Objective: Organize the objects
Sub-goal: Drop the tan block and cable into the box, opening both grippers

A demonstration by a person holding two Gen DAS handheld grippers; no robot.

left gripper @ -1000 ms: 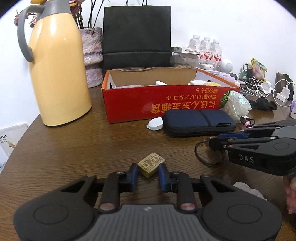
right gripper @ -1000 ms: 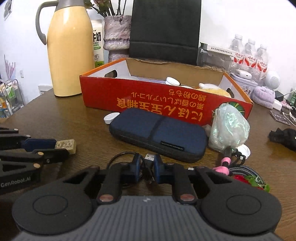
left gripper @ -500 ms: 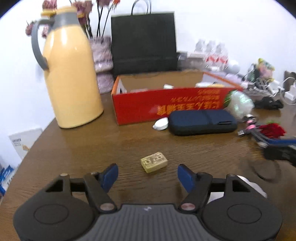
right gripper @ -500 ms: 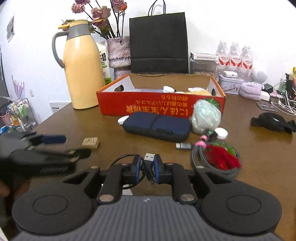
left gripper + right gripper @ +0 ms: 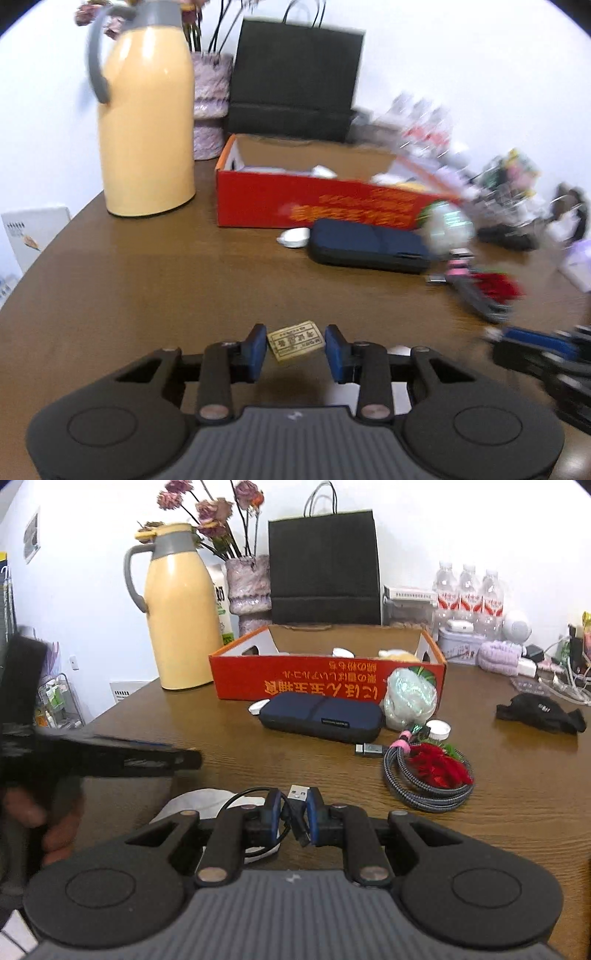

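A small yellow block with printed marks [image 5: 296, 340] lies on the brown table between the blue pads of my left gripper [image 5: 295, 349]; the jaws stand open with a small gap on each side. My right gripper [image 5: 293, 814] is shut on a black USB cable [image 5: 297, 805], its metal plug sticking up between the pads, held above the table. The left gripper shows blurred in the right wrist view [image 5: 147, 758]. An open red cardboard box [image 5: 325, 681] with several items inside stands behind.
A yellow thermos jug [image 5: 181, 609], a vase and a black paper bag [image 5: 325, 568] stand at the back. A navy pouch [image 5: 321, 716], a white cap, a plastic-wrapped bundle [image 5: 410, 698], a braided cable coil with a red item [image 5: 432, 771] and a black cloth [image 5: 539, 712] lie on the table.
My left gripper let go of the yellow block, opened wide and drew back, and now its jaws have narrowed around the block again. My right gripper has lifted and pulled back with the cable.
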